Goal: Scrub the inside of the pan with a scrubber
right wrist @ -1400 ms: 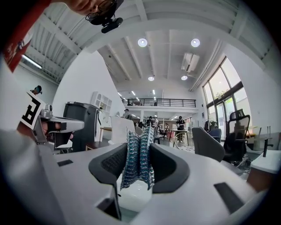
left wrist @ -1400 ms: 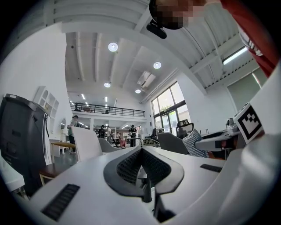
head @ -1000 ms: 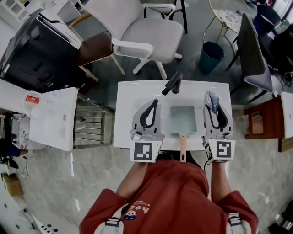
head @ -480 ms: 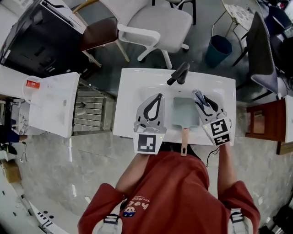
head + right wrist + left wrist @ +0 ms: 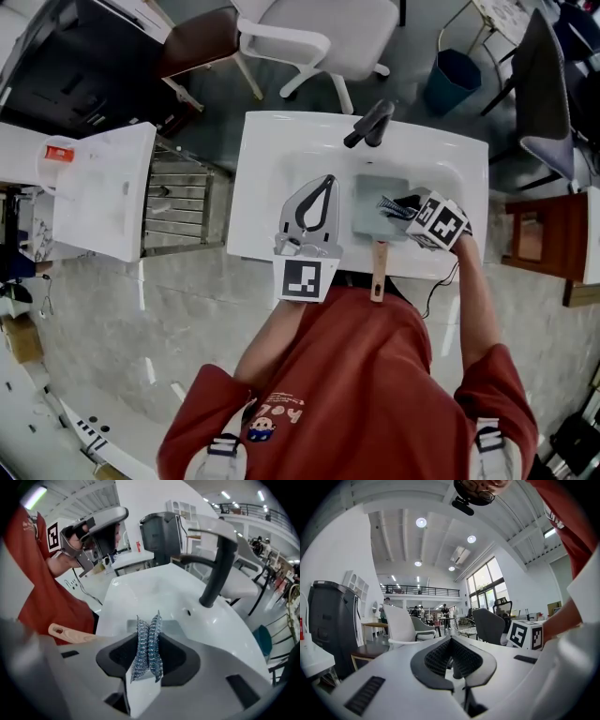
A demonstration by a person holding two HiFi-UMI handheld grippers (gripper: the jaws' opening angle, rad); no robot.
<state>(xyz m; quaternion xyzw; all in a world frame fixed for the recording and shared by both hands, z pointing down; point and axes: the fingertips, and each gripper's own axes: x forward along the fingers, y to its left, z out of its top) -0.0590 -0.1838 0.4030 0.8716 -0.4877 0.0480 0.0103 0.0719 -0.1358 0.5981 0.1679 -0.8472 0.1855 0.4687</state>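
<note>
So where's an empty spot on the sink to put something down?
The white rim is bare along its left side, beside the left claw, and at the back right, past the faucet. The middle is crowded: the pan sits there with the right claw and scrubber over it.

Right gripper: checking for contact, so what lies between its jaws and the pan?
Only the scrubber, clamped in the right gripper and poking over the pan, in the head view.
</note>
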